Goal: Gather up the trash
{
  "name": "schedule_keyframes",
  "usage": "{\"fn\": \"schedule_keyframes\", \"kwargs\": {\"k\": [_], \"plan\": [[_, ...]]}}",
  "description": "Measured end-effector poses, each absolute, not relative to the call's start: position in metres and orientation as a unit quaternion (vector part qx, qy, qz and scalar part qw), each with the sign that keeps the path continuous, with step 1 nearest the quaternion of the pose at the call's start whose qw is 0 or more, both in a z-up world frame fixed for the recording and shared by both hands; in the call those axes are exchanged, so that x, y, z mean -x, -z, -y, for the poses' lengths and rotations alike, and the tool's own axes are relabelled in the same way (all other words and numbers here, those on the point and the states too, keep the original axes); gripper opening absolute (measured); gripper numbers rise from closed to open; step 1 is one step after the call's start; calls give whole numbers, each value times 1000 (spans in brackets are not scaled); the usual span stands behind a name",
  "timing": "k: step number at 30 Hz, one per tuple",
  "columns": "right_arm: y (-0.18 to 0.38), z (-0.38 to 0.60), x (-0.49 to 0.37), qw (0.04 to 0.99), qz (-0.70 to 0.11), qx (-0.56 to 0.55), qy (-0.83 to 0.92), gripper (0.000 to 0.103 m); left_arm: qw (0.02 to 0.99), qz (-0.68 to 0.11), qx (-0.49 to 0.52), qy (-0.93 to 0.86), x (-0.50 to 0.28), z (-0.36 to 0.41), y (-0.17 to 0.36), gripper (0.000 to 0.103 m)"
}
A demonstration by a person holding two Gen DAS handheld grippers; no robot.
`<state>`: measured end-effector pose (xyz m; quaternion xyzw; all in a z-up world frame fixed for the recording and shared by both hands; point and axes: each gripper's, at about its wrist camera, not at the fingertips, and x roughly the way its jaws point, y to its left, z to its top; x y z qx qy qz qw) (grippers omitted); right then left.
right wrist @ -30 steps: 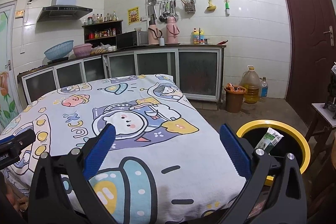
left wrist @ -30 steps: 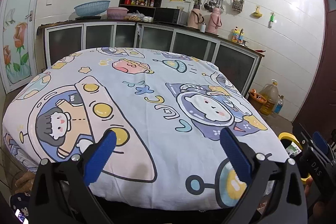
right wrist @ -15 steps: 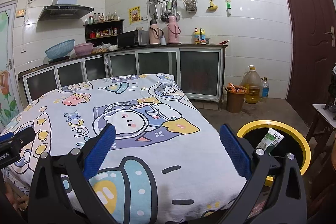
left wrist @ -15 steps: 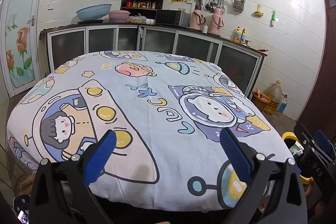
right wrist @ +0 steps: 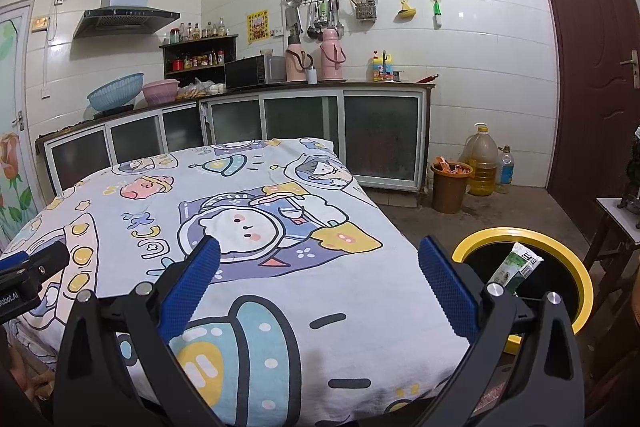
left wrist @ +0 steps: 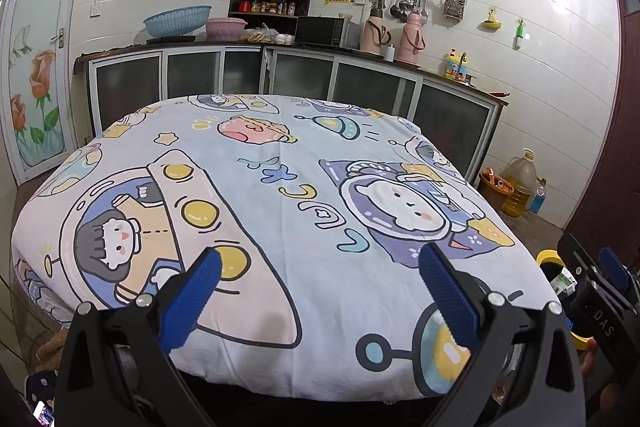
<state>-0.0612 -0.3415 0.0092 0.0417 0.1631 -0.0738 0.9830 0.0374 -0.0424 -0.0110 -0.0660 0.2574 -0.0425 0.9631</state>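
Note:
A table under a cartoon-print cloth fills both views, with nothing lying on the cloth. My left gripper hovers open over the table's near edge, nothing between its blue pads. My right gripper is open too, above the table's near right corner. To the right of the table stands a yellow-rimmed black bin with a green-and-white carton leaning inside it. The right gripper's body shows at the right edge of the left wrist view.
Kitchen cabinets run along the back wall. A brown bucket, a large oil jug and a small bottle stand on the floor at the right. A dark door and a small side table are at far right.
The left wrist view has pulled back and risen slightly, so more of the kitchen shows. Both grippers stay open and the carton stays in the bin.

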Motion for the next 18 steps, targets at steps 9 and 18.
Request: {"fn": "schedule_keyframes", "kwargs": {"k": [9, 18], "plan": [[-8, 341, 61, 983, -165, -40, 71, 95, 963, -257, 63, 45, -37, 44, 11, 95], [-8, 342, 61, 983, -166, -40, 70, 95, 963, -258, 63, 47, -38, 43, 12, 95]]}}
